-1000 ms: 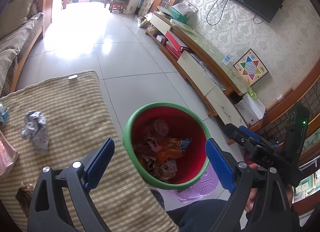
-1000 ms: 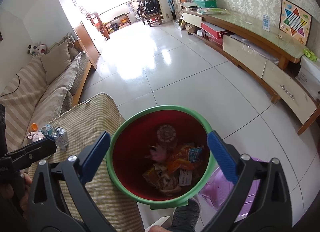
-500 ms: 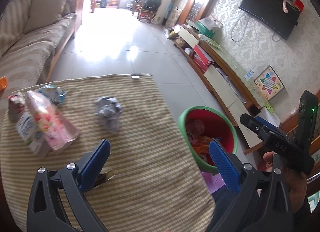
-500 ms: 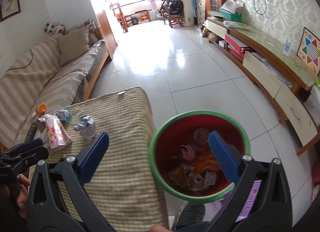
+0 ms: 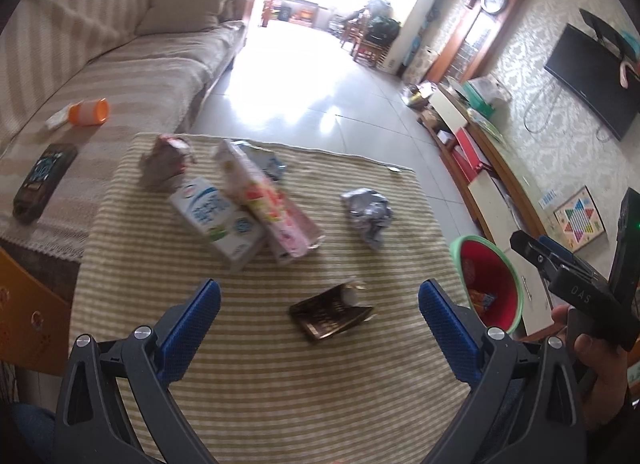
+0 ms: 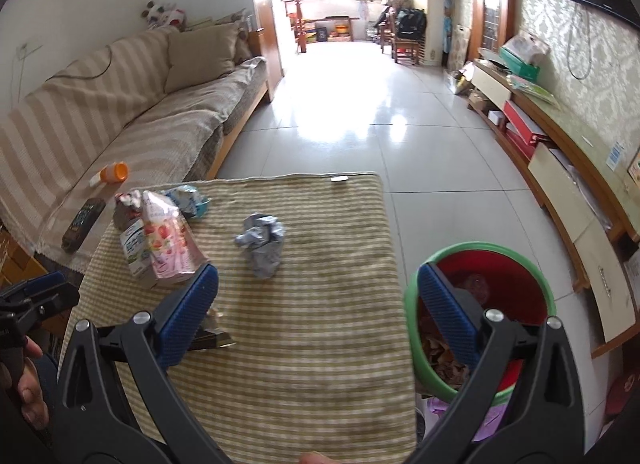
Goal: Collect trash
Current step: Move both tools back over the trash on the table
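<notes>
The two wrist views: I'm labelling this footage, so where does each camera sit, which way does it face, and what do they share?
Left wrist: on the left gripper, angled down at the striped cloth; its open blue fingers and the other hand show.
Right wrist: on the right gripper, angled down over the cloth's bin-side edge; its open fingers show.
Shared: crumpled foil wrapper, cartons, red bin, sofa.

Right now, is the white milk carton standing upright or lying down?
Lying down: the white milk carton rests on its side on the striped cloth.
</notes>
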`<state>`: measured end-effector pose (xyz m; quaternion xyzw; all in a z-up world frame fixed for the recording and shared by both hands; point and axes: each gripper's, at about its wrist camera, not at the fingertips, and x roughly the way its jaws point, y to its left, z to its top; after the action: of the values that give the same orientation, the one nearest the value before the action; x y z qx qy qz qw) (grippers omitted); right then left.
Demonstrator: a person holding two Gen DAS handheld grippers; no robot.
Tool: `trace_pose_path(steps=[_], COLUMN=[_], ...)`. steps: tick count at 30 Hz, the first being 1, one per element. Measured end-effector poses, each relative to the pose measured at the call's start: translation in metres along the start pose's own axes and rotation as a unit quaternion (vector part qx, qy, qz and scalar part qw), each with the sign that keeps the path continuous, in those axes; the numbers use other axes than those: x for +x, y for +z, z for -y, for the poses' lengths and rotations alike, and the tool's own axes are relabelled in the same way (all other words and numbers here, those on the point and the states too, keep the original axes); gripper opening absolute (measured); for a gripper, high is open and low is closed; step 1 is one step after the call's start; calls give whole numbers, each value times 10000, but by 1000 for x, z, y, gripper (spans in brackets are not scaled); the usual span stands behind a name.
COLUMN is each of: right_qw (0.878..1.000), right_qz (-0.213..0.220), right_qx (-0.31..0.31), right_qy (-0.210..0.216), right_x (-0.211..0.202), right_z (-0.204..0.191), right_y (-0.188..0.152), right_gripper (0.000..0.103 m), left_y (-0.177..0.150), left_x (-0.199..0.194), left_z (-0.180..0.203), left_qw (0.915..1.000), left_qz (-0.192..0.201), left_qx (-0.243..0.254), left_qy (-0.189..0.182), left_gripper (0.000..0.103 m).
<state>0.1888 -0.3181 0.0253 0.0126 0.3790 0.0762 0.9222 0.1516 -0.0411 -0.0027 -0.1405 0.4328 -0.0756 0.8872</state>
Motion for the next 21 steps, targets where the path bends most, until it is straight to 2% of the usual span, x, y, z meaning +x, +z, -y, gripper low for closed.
trace_pose_path(steps=[5, 10, 21], right_qw=[9992, 9982, 9975], right_qz=[-201, -341, -561], right_qx=[-245, -451, -368], right_qy=[234, 207, 208], right_x=[10, 26, 82], right_z=[-32, -50, -57], right_y=[-1, -3, 4], right_gripper=[98, 98, 98], left_y=[-2, 2, 38], left_x=[-5, 0, 51], left_z=[-33, -51, -60], left_qw=[9992, 9980, 9966], left_qz=[42, 62, -102], left_qx=[-375, -612, -810], left_qy=[99, 115, -80], left_gripper=[95, 95, 95])
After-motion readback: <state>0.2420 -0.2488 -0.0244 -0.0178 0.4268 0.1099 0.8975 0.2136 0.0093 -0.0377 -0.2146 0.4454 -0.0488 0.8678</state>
